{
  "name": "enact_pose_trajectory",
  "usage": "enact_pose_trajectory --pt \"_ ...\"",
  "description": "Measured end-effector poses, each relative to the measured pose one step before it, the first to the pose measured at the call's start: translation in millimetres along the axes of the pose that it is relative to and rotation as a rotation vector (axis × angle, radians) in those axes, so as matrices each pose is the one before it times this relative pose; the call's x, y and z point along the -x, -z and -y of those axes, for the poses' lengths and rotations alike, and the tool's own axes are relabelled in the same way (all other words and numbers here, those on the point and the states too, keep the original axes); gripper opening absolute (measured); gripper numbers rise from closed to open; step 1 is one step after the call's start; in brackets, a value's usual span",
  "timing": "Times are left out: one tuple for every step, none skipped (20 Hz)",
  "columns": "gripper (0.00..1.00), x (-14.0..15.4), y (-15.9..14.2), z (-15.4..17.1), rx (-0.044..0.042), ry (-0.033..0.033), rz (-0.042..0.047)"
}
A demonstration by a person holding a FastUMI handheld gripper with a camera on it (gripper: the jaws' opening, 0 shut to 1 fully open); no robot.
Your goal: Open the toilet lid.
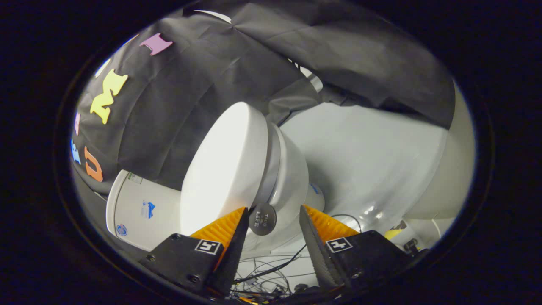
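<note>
The tongs (273, 209) stand wide, holding nothing. Between the tips, nearer the left finger (230, 224) than the right, hangs a small round grey tab (262, 219). It seems fixed at the near edge of the lid (224, 169). Neither finger presses on it, though I cannot tell whether the left one brushes it.

The view is rolled over, so the toilet looks tipped on its side. The lid is the broad white oval just beyond the left finger, running away to the far end. It lies flat against the seat (273, 156), and the bowl (294, 178) is right of that. Only a thin seam shows between lid and seat, so I judge the lid still down and the task barely begun. The approach looks done. What is left is closing on the tab or the lid edge, then swinging the lid up and away from the seat.

Left of the lid, and near, sits a white container (139, 212) with labels. Right of the bowl spreads a pale, glossy floor (372, 161). Loose cables (271, 269) lie near, under the fingers. Black cloth (190, 84) closes the far side.
</note>
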State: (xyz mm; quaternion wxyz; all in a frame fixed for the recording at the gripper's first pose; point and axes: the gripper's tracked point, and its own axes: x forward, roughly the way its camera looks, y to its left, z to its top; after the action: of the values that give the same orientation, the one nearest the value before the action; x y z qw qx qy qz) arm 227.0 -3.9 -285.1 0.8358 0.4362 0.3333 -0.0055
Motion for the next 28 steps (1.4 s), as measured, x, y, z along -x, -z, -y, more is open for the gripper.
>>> enact_pose_trajectory --pt "0.72 -3.13 2.54 -1.12 -0.01251 -0.00771 -0.01521" --pt "0.69 -0.88 1.01 -1.07 -0.0109 -0.00926 -0.00968" --pt "0.66 -1.74 -0.41 -1.95 -0.00605 -0.00537 -0.00928" --pt "0.63 -2.19 1.65 -2.8 0.00079 -0.01143 -0.00853" --pt "0.58 -2.3 -0.16 -2.86 0.01146 -0.00605 -0.00423" --pt "0.53 -1.66 -2.19 -3.47 0.01025 -0.00967 0.00482" --pt "0.46 0.79 1.78 0.78 0.00714 0.00772 -0.00054" --pt "0.38 0.2 -1.31 0.42 0.0015 -0.00169 -0.00267" --pt "0.38 0.62 0.52 -0.94 -0.00954 -0.00224 -0.00105" --pt "0.34 1.11 1.5 -0.77 -0.00506 -0.003 -0.0006" --pt "0.31 0.56 -2.8 0.41 0.00115 -0.0013 -0.00125" --pt "0.28 -0.96 1.29 -0.49 0.00332 -0.00235 0.00268" --pt "0.27 1.22 -1.33 -0.9 -0.00662 -0.00762 0.00249" --pt "0.23 2.83 -3.13 -0.41 -0.03138 -0.01453 0.00076" --pt "0.22 0.84 1.3 -1.14 -0.06107 -0.02095 -0.0081" --pt "0.18 0.51 -0.38 -0.09 -0.07905 -0.01816 -0.01664" --pt "0.17 -1.54 1.25 1.7 -0.06814 -0.00985 -0.02175" --pt "0.17 -1.54 -0.02 0.65 -0.03876 0.00095 -0.01676" --pt "0.17 -1.87 2.49 -0.01 0.00977 0.00763 -0.00271" --pt "0.17 -1.8 0.54 1.63 0.02798 0.01942 0.00298" --pt "0.17 2.4 1.28 -2.07 0.03444 0.01541 0.00931" --pt "0.17 0.4 -0.62 -0.41 0.03073 0.00803 0.00268" --pt "0.17 4.47 -1.69 -1.63 0.00157 0.00121 0.00134" --pt "0.17 0.87 0.07 -2.82 -0.01122 -0.01496 -0.00317" --pt "0.16 0.38 0.06 -2.28 -0.02793 -0.0178 -0.00264" --pt "0.13 2.27 -0.6 -1.63 -0.02491 -0.01274 -0.00407" --pt "0.12 -2.63 2.33 1.35 -0.0054 -0.00074 -0.00353" --pt "0.11 -1.62 1.91 0.24 0.01563 0.00149 0.00025"
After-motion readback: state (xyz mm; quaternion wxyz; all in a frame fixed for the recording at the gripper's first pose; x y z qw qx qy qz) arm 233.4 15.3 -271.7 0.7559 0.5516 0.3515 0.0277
